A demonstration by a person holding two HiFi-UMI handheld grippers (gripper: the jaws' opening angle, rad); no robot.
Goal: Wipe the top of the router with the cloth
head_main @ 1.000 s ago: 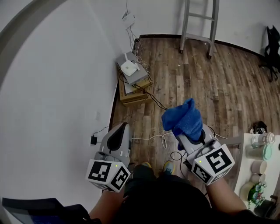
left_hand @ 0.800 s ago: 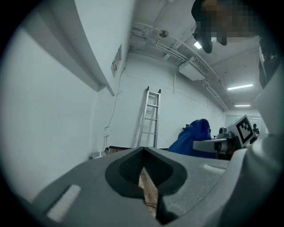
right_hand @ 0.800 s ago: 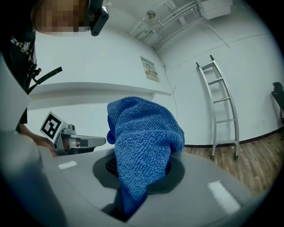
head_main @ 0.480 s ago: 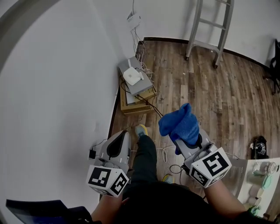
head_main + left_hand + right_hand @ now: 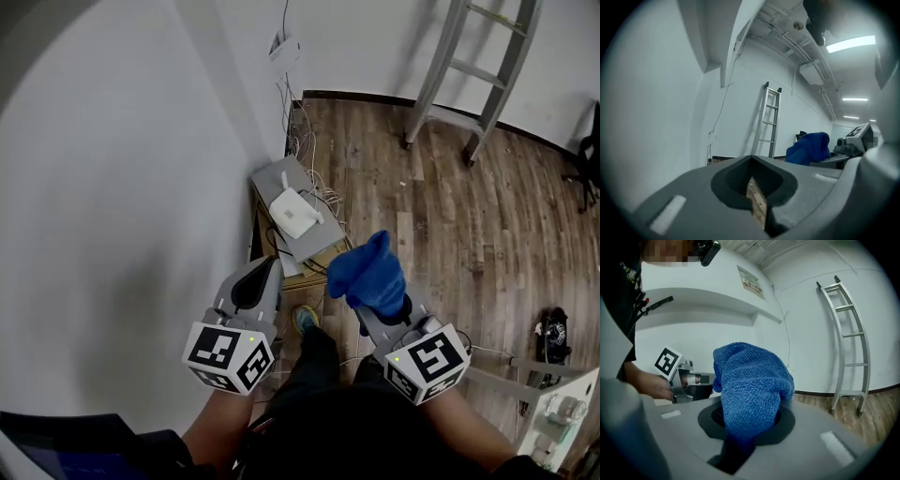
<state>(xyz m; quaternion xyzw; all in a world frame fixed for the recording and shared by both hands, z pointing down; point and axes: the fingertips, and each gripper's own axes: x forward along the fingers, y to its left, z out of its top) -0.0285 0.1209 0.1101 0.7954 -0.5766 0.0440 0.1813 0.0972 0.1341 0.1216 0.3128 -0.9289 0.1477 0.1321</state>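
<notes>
A small white router (image 5: pixel 296 213) with a short antenna lies on a grey box (image 5: pixel 323 239) stacked on wooden boards by the wall. My right gripper (image 5: pixel 375 298) is shut on a bunched blue cloth (image 5: pixel 368 273), held in the air just right of and nearer than the router; the same cloth (image 5: pixel 750 385) fills the right gripper view. My left gripper (image 5: pixel 253 289) is shut with nothing in it, held beside the white wall, nearer than the router. In the left gripper view the blue cloth (image 5: pixel 809 148) shows at the right.
Several cables (image 5: pixel 298 127) run from a wall socket (image 5: pixel 284 47) down behind the stack. A metal ladder (image 5: pixel 478 75) leans against the far wall on the wooden floor (image 5: pixel 450 216). My leg and shoe (image 5: pixel 306 321) stand below the stack. A table corner (image 5: pixel 562 412) shows at lower right.
I have stepped closer: the router and its stack have come nearer and lower in the head view. Both grippers keep their pose, the cloth still in the right one.
</notes>
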